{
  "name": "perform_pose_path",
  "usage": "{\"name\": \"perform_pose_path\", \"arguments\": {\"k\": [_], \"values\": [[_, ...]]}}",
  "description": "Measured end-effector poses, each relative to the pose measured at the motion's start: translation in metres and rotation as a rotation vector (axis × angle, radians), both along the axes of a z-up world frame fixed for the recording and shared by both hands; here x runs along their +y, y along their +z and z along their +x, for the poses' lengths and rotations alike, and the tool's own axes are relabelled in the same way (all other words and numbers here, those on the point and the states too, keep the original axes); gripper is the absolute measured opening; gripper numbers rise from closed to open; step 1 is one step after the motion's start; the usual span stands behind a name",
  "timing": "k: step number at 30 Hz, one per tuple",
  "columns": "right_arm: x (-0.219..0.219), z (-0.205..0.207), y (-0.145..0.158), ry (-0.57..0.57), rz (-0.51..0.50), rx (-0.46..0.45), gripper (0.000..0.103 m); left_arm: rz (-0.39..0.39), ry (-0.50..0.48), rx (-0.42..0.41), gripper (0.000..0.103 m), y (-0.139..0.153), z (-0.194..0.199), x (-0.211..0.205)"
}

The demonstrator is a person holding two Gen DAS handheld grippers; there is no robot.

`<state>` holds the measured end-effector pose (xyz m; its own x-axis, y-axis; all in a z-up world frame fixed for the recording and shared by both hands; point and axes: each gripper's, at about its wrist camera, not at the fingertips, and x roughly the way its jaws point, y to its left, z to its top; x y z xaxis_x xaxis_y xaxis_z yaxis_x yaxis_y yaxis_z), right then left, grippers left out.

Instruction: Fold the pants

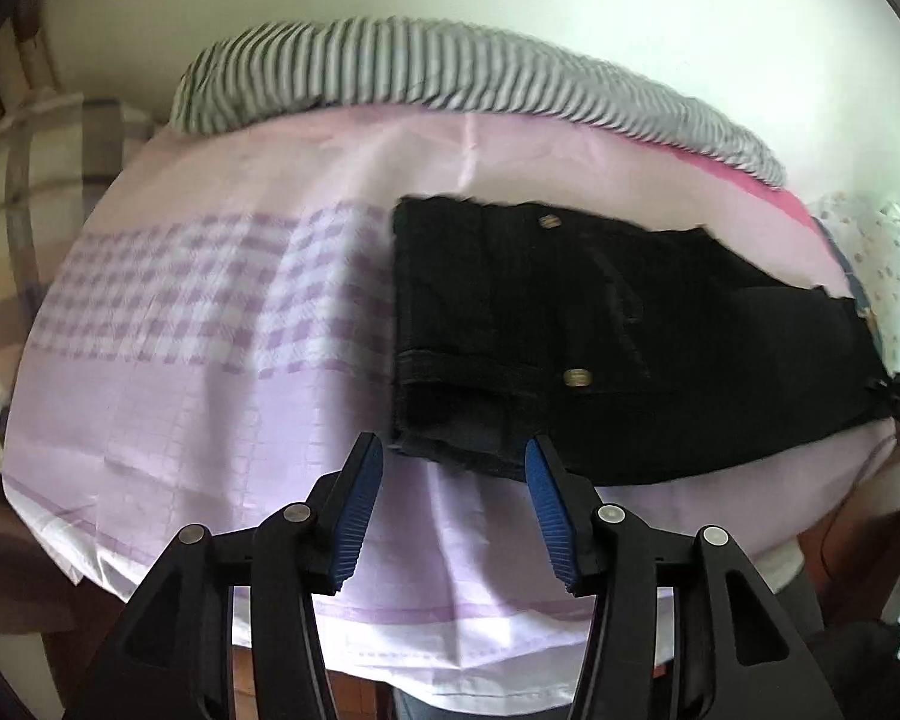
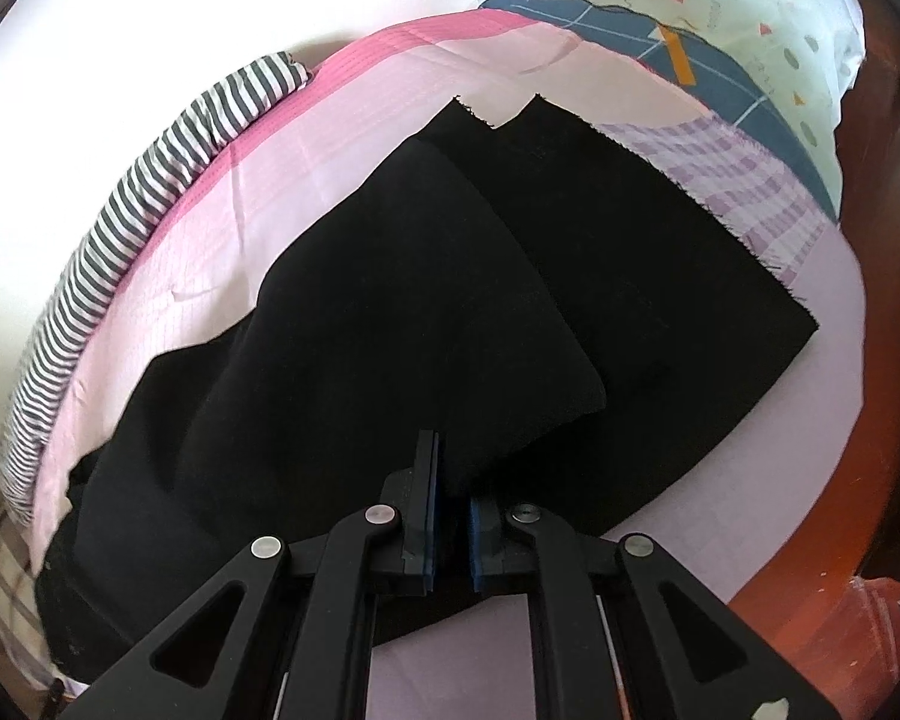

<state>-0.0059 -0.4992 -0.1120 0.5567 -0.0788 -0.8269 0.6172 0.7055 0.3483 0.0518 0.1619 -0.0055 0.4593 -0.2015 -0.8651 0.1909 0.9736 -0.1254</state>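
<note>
Your left tongs (image 1: 453, 456) stand spread and empty over the waistband of the black denim pants (image 1: 600, 348) lying on the pink checked bedsheet (image 1: 210, 330). Your right tongs (image 2: 450, 480) pinch a lifted fold; pull unevenly and the legs could skew.

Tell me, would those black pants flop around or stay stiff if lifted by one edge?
Probably floppy: the black pants drape in soft folds where the right gripper pinches the cloth. The waistband with its metal button looks thicker, so that end likely hangs heavier. The fabric looks matte, so it seems unlikely to slip.
</note>
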Motion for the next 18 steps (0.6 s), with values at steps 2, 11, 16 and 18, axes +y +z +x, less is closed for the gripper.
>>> {"name": "perform_pose_path", "arguments": {"k": [2,11,16,18], "values": [[-0.005,-0.001,0.0,-0.008,0.024,-0.018,0.013,0.008,-0.034,-0.07,0.051,0.011,-0.007,-0.014],[-0.048,-0.004,-0.002,-0.02,0.189,-0.115,0.022,0.028,-0.372,-0.216,0.051,0.014,-0.013,-0.162],[-0.064,-0.002,-0.01,-0.008,0.285,-0.143,0.022,0.054,-0.608,-0.204,0.051,-0.012,-0.025,-0.259],[-0.068,-0.002,-0.011,-0.002,0.303,-0.152,0.022,0.036,-0.687,-0.193,0.051,-0.021,-0.031,-0.29]]}}
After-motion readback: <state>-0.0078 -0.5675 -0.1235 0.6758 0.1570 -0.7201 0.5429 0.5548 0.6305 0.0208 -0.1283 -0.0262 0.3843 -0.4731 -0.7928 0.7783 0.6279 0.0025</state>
